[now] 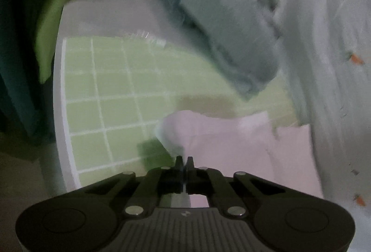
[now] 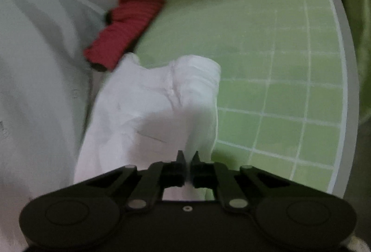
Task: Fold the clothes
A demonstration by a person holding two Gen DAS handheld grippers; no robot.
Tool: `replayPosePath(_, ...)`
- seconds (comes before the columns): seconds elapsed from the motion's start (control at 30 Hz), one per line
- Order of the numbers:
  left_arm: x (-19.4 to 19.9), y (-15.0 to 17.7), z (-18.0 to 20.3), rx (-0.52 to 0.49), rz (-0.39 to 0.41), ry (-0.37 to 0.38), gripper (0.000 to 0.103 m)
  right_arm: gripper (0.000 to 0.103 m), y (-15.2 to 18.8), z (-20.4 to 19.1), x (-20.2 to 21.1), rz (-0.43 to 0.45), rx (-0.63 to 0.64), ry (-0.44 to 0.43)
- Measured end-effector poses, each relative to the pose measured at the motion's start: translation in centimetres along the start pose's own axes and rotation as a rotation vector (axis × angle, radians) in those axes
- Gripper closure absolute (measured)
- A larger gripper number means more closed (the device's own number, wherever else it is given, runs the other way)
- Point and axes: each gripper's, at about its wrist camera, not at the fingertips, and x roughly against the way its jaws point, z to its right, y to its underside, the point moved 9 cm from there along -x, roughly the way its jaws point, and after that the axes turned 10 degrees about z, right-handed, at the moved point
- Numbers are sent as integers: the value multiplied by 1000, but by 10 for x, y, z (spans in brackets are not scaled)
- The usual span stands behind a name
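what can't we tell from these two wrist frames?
- White garment: type and full outline; the right gripper body covers its near end in the right view, and motion blur smears it in the left view.
- Grey garment: what it is; blurred in the left view.
- Red cloth: folded or bunched; blurred in the right view.
- Left gripper: how much fabric sits between the jaws; its own body hides that.

In the left wrist view, the pale pink cloth garment (image 1: 231,147) lies at lower centre on the green gridded cutting mat (image 1: 104,94), with the grey-blue fuzzy folded towel (image 1: 227,27) above it and the white printed fabric sheet (image 1: 329,66) along the right. In the right wrist view, the dark red ribbed knit garment (image 2: 125,29) sits upper left, touching the pink garment's far edge.
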Motion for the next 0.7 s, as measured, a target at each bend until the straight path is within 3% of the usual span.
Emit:
replayPosePath(0.23, 54, -21, 15, -60, 114, 29, 103, 99, -37, -2, 62, 67, -59, -96)
replayPosePath(0.4, 127, -69, 79, -175, 328, 165, 103, 99, -68, -35, 110, 130, -101, -233)
replayPosePath(0.47, 139, -78, 112, -222, 382, 229, 103, 99, -67, -40, 104, 136, -91, -231)
replayPosePath(0.53, 131, -75, 131, -241, 390, 252, 103, 99, -67, -45, 99, 141, -80, -229)
replayPosePath(0.7, 92, -56, 149, -219, 328, 213, 103, 99, -67, -57, 85, 155, -53, -223)
